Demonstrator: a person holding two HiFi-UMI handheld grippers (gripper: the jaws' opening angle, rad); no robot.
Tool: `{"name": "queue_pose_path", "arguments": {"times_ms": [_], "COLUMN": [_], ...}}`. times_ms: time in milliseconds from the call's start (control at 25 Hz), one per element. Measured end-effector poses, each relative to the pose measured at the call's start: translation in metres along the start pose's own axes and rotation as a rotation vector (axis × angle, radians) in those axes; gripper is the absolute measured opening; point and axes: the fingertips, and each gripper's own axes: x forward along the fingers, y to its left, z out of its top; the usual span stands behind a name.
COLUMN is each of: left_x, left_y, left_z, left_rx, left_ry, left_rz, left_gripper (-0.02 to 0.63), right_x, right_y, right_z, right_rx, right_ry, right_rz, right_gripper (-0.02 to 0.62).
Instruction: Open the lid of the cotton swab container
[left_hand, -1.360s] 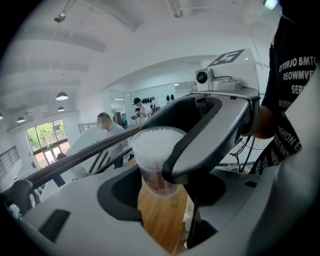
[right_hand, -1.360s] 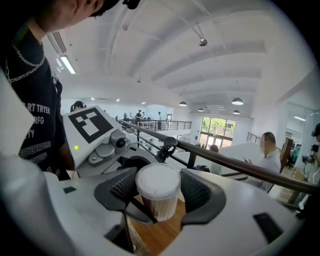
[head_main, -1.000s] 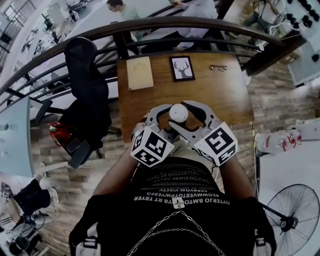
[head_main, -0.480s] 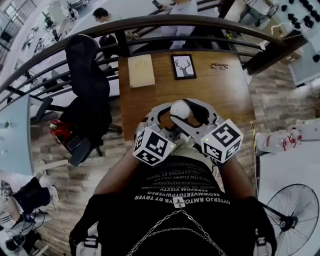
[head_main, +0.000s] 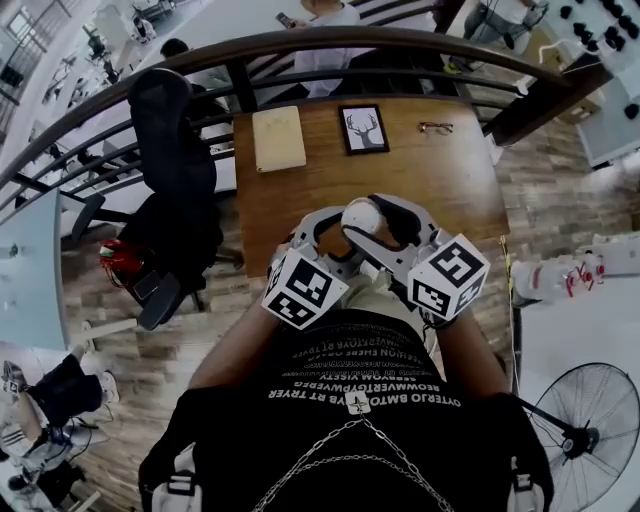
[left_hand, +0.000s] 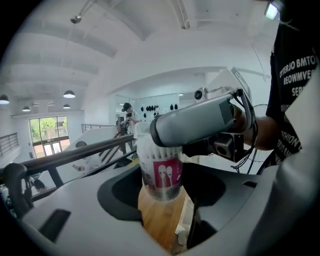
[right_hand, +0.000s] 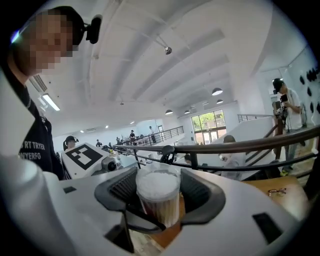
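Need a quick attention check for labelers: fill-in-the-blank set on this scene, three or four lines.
1. The cotton swab container carries a ___ label.
2. The left gripper and the right gripper each have the ___ between their jaws.
3. The framed picture on the desk shows a ___.
4. In the head view, the eyeglasses lie to the picture's ___.
Missing: pink; container; deer; right.

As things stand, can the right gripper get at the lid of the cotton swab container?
Probably yes. The right gripper seems to have its jaws on either side of the lid, while the left gripper holds the cotton swab container lower down; nothing blocks it.
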Motion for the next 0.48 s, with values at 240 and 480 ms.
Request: {"name": "queue_pose_path", "arguments": {"times_ms": [240,480], "left_x": [-0.002,0.004], "left_y": [-0.006,-0.010], "left_z": [0.000,0.004], "left_rx": [0.010,0.024], "left_ry": [0.014,0.010], "left_rz": [-0.007,-0.006], "left_gripper": [0.266,0.265], "right_x": [-0.015,-0.039], "right_y": [-0.002,-0.018], "right_z": [0.009,0.014], "right_rx": [-0.077,-0.018], "right_ry": [-0.030,-0.086], "right_rz": [-0.054,-0.095], "right_gripper": [0.267,0.190]}}
